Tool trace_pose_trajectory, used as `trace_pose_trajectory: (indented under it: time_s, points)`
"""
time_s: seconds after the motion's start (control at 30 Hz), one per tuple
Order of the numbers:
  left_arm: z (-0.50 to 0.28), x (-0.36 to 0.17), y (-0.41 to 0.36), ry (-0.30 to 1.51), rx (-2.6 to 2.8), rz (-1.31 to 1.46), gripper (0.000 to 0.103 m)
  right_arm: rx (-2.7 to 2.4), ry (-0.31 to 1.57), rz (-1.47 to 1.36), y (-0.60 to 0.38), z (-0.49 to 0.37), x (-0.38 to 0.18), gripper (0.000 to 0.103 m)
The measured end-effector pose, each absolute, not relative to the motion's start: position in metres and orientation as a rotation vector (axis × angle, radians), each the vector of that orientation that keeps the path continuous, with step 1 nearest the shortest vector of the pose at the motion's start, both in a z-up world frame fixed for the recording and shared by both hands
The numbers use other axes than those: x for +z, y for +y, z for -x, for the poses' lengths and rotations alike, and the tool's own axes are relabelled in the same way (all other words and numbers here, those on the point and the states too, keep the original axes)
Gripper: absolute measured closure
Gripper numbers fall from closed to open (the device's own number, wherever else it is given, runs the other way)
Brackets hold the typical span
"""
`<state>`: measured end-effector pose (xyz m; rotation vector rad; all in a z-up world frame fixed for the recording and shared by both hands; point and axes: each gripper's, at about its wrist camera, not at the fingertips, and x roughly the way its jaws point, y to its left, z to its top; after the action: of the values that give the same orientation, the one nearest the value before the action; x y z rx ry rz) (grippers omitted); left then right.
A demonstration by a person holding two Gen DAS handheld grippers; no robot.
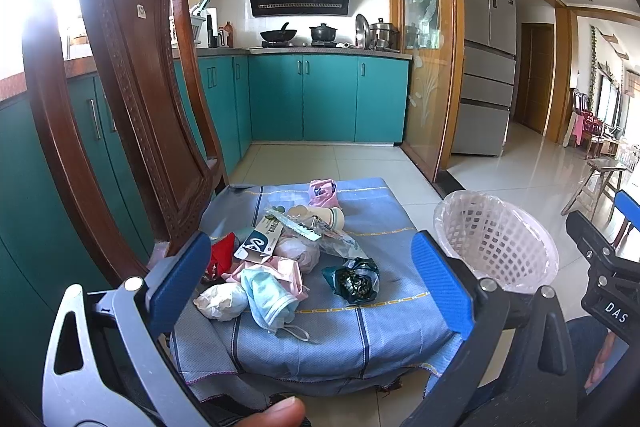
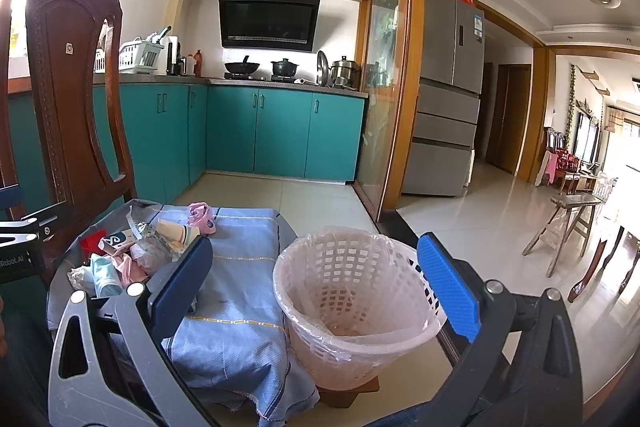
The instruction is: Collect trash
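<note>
Trash lies piled on a blue cloth [image 1: 360, 331] over a low seat: a blue face mask [image 1: 266, 293], a white crumpled wad [image 1: 220, 301], a dark green wrapper [image 1: 354, 279], a card box [image 1: 258, 243], paper cups [image 1: 324, 217] and a pink wrapper [image 1: 322, 193]. A pink lined basket [image 1: 500, 239] stands to the right; in the right wrist view the basket [image 2: 356, 307] is empty. My left gripper [image 1: 310, 281] is open above the pile's near side. My right gripper [image 2: 316, 283] is open over the basket's near rim.
A carved wooden chair back [image 1: 132, 99] rises at the left of the pile. Teal kitchen cabinets [image 1: 320, 99] stand behind, a glass sliding door [image 1: 424, 67] and fridge [image 1: 486, 55] at right. Tiled floor surrounds the seat. A wooden stool [image 2: 568, 227] stands far right.
</note>
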<state>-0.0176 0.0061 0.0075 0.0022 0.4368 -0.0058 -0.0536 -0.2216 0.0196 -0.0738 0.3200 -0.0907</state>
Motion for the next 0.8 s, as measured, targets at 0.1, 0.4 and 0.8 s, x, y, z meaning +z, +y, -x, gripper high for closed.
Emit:
trace_pose_trajectory:
  time_s: [0.1,0.4,0.8]
  points:
    - [0.018,0.007,0.006,0.438,-0.005,-0.003,0.003,-0.091,0.32,0.074,-0.222,0.054,0.02,0.003]
    - [0.016,0.006,0.007,0.444,-0.012,-0.001,0.003,-0.071,0.336,0.065,-0.222,0.052,0.019,0.003]
    - [-0.008,-0.057,0.067,0.639,0.03,0.081,0.005,0.421,0.607,0.088,-0.178,-0.049,-0.04,0.022]
